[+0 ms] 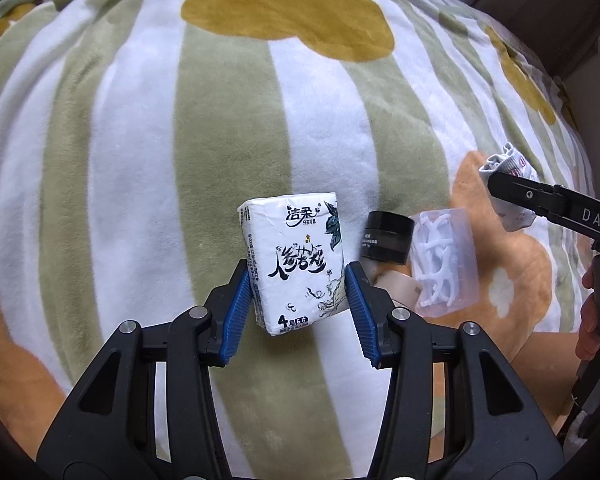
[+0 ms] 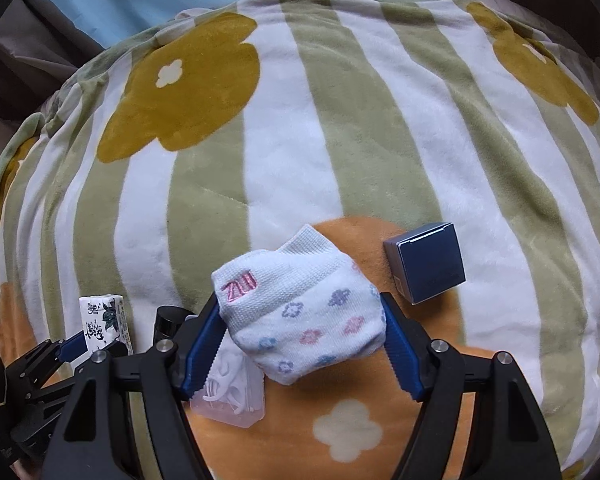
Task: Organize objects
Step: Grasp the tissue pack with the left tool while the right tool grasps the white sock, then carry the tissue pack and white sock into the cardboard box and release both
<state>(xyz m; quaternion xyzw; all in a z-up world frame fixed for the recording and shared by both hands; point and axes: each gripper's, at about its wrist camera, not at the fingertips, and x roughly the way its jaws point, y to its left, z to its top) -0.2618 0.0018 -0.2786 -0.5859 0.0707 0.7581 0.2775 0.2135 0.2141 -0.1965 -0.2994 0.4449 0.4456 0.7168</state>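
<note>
The left gripper (image 1: pixel 296 284) is closed on a white plastic-wrapped pocket tissue pack (image 1: pixel 296 260), clamped across its narrow sides by the blue ribbed pads (image 1: pixel 236 312), presumably so the printed face stays outward and the soft pack is not crushed. The pack appears lifted above the green-and-white striped fleece blanket (image 1: pixel 120 160) covering the bed.

The right gripper (image 2: pixel 302 320) is closed on a white knitted sock with small flower prints (image 2: pixel 300 312), bunched into a bundle between the pads; a bundle is probably easier to carry than a loose sock.

At 3 o'clock of the tissue pack, a small black round jar (image 1: pixel 388 238) lies on the blanket, touching or just beside a clear plastic rectangular box (image 1: pixel 446 260). The box holds white plastic floss picks (image 1: pixel 436 256), heaped loosely. At 2 o'clock of the sock, a dark blue cardboard cube box (image 2: pixel 428 266) rests closed; its contents cannot be told.

Both items are judged to be in transit toward a grouping spot.
</note>
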